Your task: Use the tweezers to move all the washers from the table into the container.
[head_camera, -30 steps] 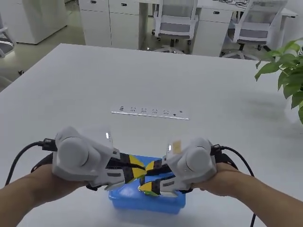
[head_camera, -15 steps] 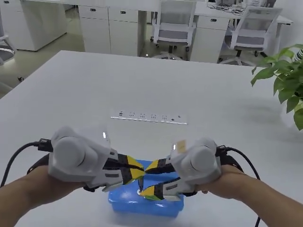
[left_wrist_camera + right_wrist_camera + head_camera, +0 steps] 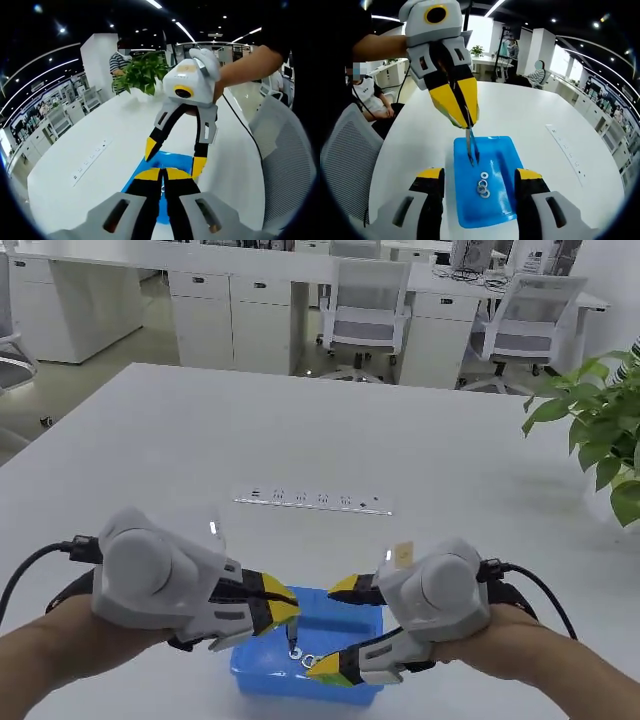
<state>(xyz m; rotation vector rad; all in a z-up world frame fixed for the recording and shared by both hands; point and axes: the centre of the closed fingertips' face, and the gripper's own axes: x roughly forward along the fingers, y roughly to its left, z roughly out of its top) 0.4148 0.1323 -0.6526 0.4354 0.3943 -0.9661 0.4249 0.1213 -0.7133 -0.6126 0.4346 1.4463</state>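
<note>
The left gripper [image 3: 287, 606] is held low over the near edge of the white table [image 3: 300, 430], with the left forearm [image 3: 40, 665] entering from the lower left corner of the head view. Its jaws angle inward and slightly down and are closed on the upper end of the tweezers [image 3: 293, 640]. In the left gripper view, the yellow tips of the left gripper [image 3: 163, 174] meet on the thin metal tweezers [image 3: 162, 186]. The right gripper [image 3: 325, 630] faces it from the opposite side, carried by the right forearm [image 3: 570, 680]. Its jaws are spread wide, one above the far edge of the blue container [image 3: 260, 680] and one above the near edge, and grip nothing. The long axis of the tweezers is steep, close to vertical in the head view, with the tips pointing down into the container. In the right gripper view, the tweezers [image 3: 471, 145] project from the left gripper [image 3: 467, 117]. The two prongs are slightly parted and end bare just above the container [image 3: 505, 150] floor. The washers [image 3: 483, 186] lie clustered on that floor, just beside the tweezer tips and between the open jaws of the right gripper [image 3: 480, 175]. In the head view, the washers [image 3: 305, 660] sit near the front wall of the container. A power strip [image 3: 312, 502] is set into the table beyond the container.
</note>
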